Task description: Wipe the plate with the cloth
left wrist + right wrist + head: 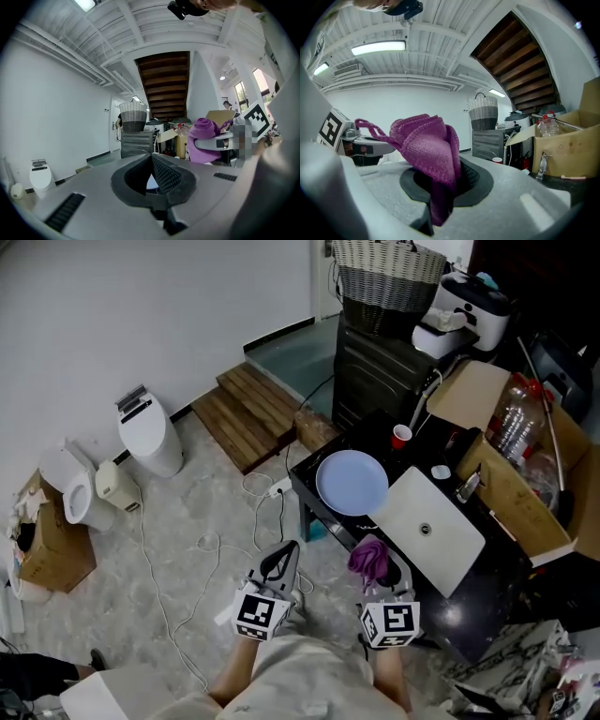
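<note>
While your right gripper [382, 579] is clenched on the purple cloth [368, 559], your left gripper [278, 565] is pressed together with nothing in it; the pale blue plate [352, 482] lies at the left corner of the black table [487, 589], ahead of both.

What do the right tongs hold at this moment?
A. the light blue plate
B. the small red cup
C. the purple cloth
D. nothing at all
C: in the right gripper view the right tongs are closed on the purple cloth, while the plate lies apart from them on the black table.
</note>
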